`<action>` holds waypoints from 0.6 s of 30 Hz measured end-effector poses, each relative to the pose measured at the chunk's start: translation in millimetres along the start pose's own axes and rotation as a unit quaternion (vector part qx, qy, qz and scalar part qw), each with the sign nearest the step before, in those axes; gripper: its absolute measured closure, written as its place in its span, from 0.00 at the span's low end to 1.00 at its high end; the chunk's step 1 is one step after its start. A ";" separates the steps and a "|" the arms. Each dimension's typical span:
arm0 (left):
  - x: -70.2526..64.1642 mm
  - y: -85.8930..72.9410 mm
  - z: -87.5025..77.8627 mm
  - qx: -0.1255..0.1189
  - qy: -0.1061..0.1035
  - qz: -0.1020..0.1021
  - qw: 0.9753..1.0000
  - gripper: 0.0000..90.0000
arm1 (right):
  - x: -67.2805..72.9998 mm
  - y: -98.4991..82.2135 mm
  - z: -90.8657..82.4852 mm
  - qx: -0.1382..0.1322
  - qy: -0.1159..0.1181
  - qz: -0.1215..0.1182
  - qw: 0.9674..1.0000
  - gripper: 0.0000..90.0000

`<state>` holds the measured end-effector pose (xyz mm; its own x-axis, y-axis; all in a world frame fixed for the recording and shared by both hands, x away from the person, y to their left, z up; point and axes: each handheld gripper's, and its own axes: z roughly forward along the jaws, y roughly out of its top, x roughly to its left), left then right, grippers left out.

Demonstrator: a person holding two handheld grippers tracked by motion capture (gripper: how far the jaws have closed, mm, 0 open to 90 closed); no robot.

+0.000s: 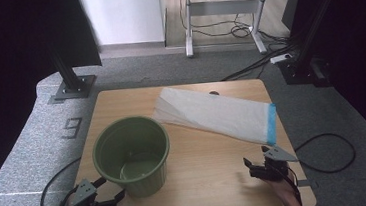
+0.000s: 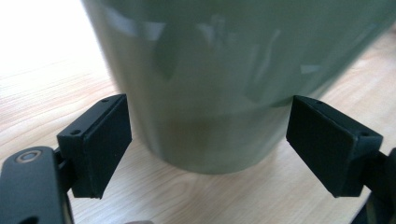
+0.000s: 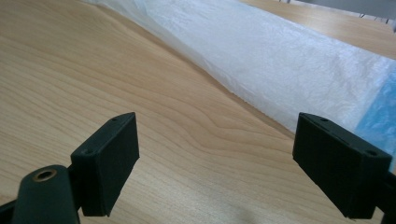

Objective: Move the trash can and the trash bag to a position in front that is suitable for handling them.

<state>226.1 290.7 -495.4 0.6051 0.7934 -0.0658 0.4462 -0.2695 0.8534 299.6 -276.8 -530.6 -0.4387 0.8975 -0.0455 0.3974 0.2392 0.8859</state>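
Green bin (image 1: 131, 155) stands upright on the counter (image 1: 212, 175), toward the near-left part, empty inside as far as the high view shows. Left gripper (image 1: 109, 188) sits right at the bin's near-left base, jaws spread wide; in the left gripper view the bin wall (image 2: 224, 84) stands between and just beyond the two jaws, neither pad clearly touching it. White plastic bag (image 1: 217, 114) lies flat beyond and right of the bin, well apart from it, its blue-edged end (image 1: 271, 124) pointing away from the bin toward the counter's right side. Right gripper (image 1: 257, 162) is far right of the bin, just short of that blue end, jaws wide, holding nothing; right gripper view shows bare wood between the jaws, bag (image 3: 280, 60) ahead.
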 end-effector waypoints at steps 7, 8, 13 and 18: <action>-7.1 7.0 12.0 0.006 -0.016 0.015 1.000 0.14 | 3.3 -0.2 0.5 0.001 0.005 -0.003 1.000 0.15; -6.9 7.8 13.4 0.006 -0.018 0.016 1.000 0.14 | 3.1 -1.0 0.8 0.003 0.005 -0.003 1.000 0.15; -6.7 9.8 21.4 0.005 -0.026 0.016 1.000 0.14 | 1.2 -3.6 0.0 0.009 0.004 0.001 1.000 0.16; -7.2 13.0 27.4 0.011 -0.029 0.021 0.999 0.14 | 1.5 -4.8 -4.8 0.006 0.001 0.002 1.000 0.16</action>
<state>245.6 266.5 -498.1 0.6600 0.7489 -0.0599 0.4337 -0.3147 0.8443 293.2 -278.4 -532.6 -0.4384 0.8978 -0.0409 0.4091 0.2399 0.8804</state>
